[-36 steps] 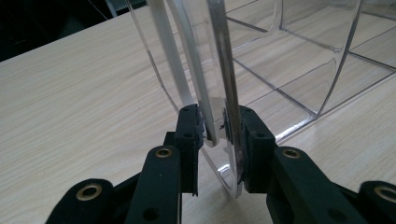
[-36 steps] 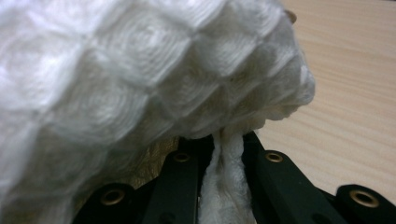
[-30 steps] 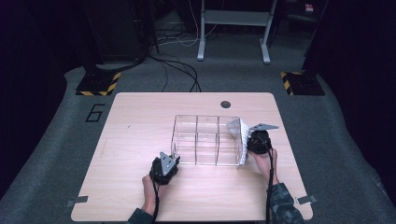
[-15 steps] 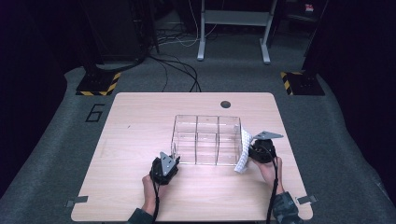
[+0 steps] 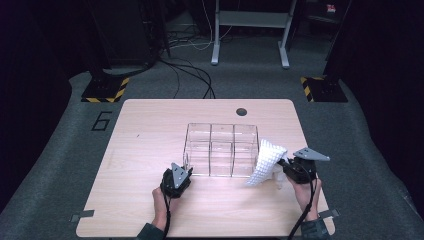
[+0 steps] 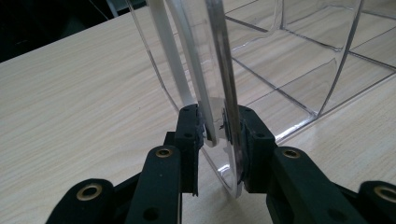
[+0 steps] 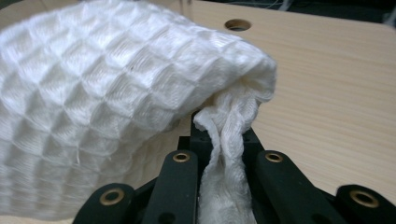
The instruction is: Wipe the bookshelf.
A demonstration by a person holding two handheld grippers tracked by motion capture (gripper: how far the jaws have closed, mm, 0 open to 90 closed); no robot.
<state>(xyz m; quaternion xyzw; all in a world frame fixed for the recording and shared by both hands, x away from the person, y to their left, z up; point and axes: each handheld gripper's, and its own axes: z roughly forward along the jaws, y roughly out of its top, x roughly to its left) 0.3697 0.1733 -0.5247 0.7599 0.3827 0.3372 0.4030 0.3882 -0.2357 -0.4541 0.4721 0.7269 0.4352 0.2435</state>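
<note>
Spanning the middle of the table (image 5: 150, 130), a clear compartment box (image 5: 221, 149) serves as the anchor, its near-left corner wall clamped between the left gripper's (image 5: 176, 181) jaws, apparently to keep it from sliding. Just off the box's right end, the right gripper (image 5: 286, 170) has its jaws pinched together on a bunched edge of a white waffle cloth (image 5: 266, 162), which hangs free beside the box wall, likely for wiping.

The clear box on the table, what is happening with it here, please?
A person works at a wooden table with tongs in each hand. The left tongs are clamped on a corner wall of the clear box, which has six compartments. The right tongs grip a bunched white waffle cloth, held in the air just right of the box and not inside it.
</note>
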